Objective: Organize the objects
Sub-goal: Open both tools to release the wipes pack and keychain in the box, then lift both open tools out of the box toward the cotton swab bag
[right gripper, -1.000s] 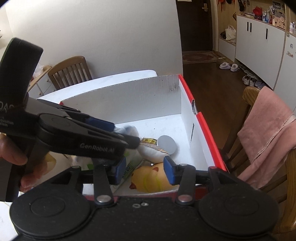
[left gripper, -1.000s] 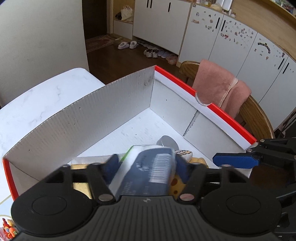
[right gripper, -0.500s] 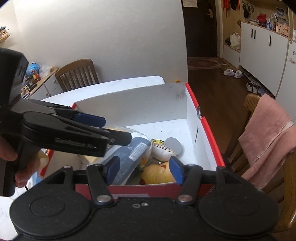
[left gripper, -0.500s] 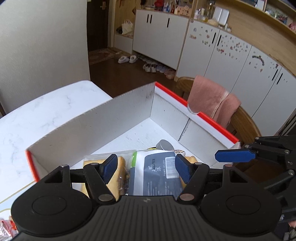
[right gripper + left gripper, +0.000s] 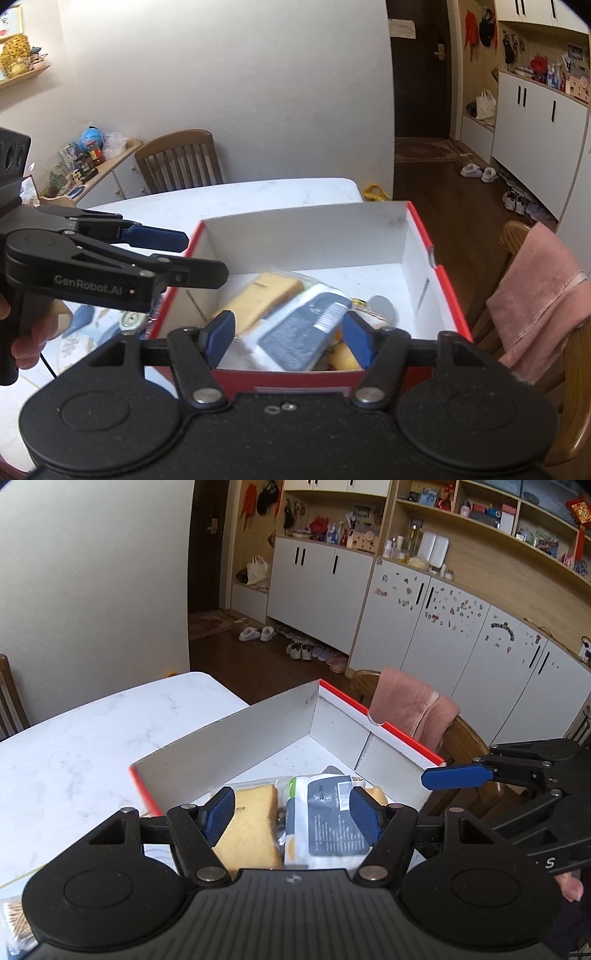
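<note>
A red-edged white cardboard box [image 5: 258, 734] [image 5: 417, 240] sits on the white marble table [image 5: 74, 746]. Inside lie a grey-blue and white packet [image 5: 328, 827] [image 5: 299, 332], a bagged slice of yellow cake [image 5: 251, 830] [image 5: 262, 295], a yellow plush toy [image 5: 343, 358] and a grey round lid [image 5: 384, 306]. My left gripper [image 5: 291, 816] is open and empty, raised above the box's near end; it also shows in the right wrist view [image 5: 184, 254]. My right gripper [image 5: 288, 332] is open and empty above the box's near wall; one of its fingers [image 5: 458, 777] shows in the left wrist view.
A wooden chair [image 5: 546, 295] draped with a pink towel [image 5: 406, 709] stands right of the box. Another wooden chair [image 5: 181, 162] is behind the table. Small items lie on the table's near left [image 5: 85, 317]. White cabinets [image 5: 443, 627] line the far wall.
My left gripper opened and let go of the grey-blue packet, which now lies in the box. Both grippers have risen and drawn back from the box.
</note>
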Demonstrator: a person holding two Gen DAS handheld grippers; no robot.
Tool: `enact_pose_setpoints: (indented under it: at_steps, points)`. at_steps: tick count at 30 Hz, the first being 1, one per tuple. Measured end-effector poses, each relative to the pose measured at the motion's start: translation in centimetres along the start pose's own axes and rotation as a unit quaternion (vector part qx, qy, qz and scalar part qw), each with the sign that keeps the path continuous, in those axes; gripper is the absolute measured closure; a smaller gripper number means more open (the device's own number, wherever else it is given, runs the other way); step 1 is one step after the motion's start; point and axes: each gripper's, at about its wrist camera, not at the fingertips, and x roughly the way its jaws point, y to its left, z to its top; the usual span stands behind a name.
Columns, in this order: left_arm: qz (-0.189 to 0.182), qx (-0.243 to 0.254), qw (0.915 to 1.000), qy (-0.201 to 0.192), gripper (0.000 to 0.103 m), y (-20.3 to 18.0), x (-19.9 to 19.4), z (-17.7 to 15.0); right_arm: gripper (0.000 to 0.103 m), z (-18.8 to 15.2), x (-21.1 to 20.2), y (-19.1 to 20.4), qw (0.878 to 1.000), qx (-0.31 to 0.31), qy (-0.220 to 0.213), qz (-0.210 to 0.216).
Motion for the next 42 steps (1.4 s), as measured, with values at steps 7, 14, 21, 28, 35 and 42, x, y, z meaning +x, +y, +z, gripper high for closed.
enact_pose_setpoints:
  at_steps: [7,14,21,28,35,42]
  points:
    - [0.005,-0.006,0.9998,-0.021,0.024,2.3,-4.1,-1.7,0.032,0.2,-0.6,3.6,1.0,-0.006,-0.007,0.01]
    - [0.01,-0.038,0.9989,-0.026,0.019,5.9,-7.2,-3.7,0.027,0.1,0.1,7.6,1.0,-0.009,-0.005,0.013]
    - [0.022,-0.048,0.9981,-0.03,0.012,9.7,-10.0,-5.6,0.025,-0.1,1.3,12.0,1.0,-0.021,0.001,0.012]
    - [0.038,-0.056,0.9972,-0.033,0.0,13.6,-11.7,-7.6,0.024,-0.3,2.9,16.0,0.999,-0.033,0.014,0.013]
    - [0.05,-0.048,0.9972,-0.028,0.0,17.5,-12.5,-10.0,0.024,-0.4,4.6,19.0,0.999,-0.039,0.032,0.009]
    - [0.059,-0.022,0.9979,0.015,0.0,21.7,-11.5,-12.3,0.023,-0.2,6.9,21.2,0.998,-0.033,0.044,-0.013]
